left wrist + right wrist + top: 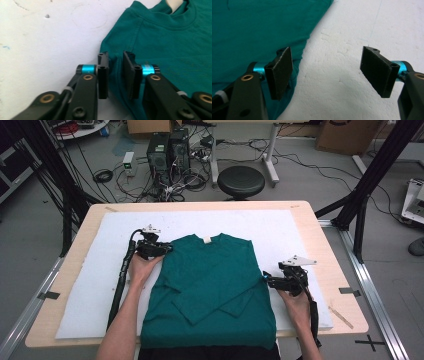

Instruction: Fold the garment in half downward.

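Observation:
A green shirt [210, 280] lies flat on the white foam mat [95, 285], neck away from me, with its sleeves folded across the front. My left gripper [167, 248] sits at the shirt's left shoulder. In the left gripper view its jaws [115, 72] stand close together astride the shoulder edge of the shirt [170, 50], cloth in the narrow gap between the pads. My right gripper [266, 279] rests at the shirt's right side, open wide [332, 72]. One of its pads [279, 72] is over the shirt's hem edge [262, 25], the other over bare foam.
The mat covers most of a wooden table [340, 270]. A black stool [241, 181] stands beyond the far edge, with computer towers [167, 151] and cables on the floor. Black frame legs [370, 180] rise at the right. The shirt's bottom hangs over the near table edge.

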`<state>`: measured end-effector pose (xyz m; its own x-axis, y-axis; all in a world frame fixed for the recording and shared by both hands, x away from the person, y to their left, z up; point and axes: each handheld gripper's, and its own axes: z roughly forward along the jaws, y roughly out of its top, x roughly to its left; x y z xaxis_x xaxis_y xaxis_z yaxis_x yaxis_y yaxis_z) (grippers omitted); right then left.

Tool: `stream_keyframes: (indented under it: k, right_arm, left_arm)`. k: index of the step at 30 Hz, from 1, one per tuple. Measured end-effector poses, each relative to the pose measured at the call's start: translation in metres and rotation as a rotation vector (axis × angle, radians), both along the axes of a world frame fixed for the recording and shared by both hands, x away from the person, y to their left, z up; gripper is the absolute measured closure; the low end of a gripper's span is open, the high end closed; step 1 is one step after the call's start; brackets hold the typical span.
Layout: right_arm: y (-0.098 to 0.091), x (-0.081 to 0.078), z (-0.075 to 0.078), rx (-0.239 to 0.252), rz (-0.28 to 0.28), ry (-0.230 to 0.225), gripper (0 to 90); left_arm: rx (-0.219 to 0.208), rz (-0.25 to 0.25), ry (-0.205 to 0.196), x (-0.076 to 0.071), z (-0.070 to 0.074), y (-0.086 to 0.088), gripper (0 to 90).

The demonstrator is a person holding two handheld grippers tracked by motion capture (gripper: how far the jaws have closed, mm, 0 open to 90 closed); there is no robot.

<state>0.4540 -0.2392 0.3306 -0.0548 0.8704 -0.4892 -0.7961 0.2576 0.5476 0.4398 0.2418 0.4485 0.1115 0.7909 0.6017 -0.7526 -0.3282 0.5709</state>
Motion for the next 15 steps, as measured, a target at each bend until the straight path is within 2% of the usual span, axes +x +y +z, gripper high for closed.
stream_keyframes:
  k: [5, 12, 15]
  right_arm:
    - [0.0006, 0.0000, 0.0000, 0.004, -0.001, 0.006, 26.7]
    - [-0.0032, -0.0005, 0.0018, 0.014, 0.029, 0.012, 26.6]
    - [-0.0053, -0.0009, 0.0047, 0.013, 0.044, 0.030, 26.6]
  left_arm:
    - [0.004, -0.024, 0.015, 0.0005, 0.0004, 0.0019, 82.6]
    - [-0.003, -0.048, 0.026, 0.0012, 0.0016, 0.0037, 84.0]
    - [-0.003, -0.047, 0.027, 0.0013, 0.0017, 0.0039, 84.0]
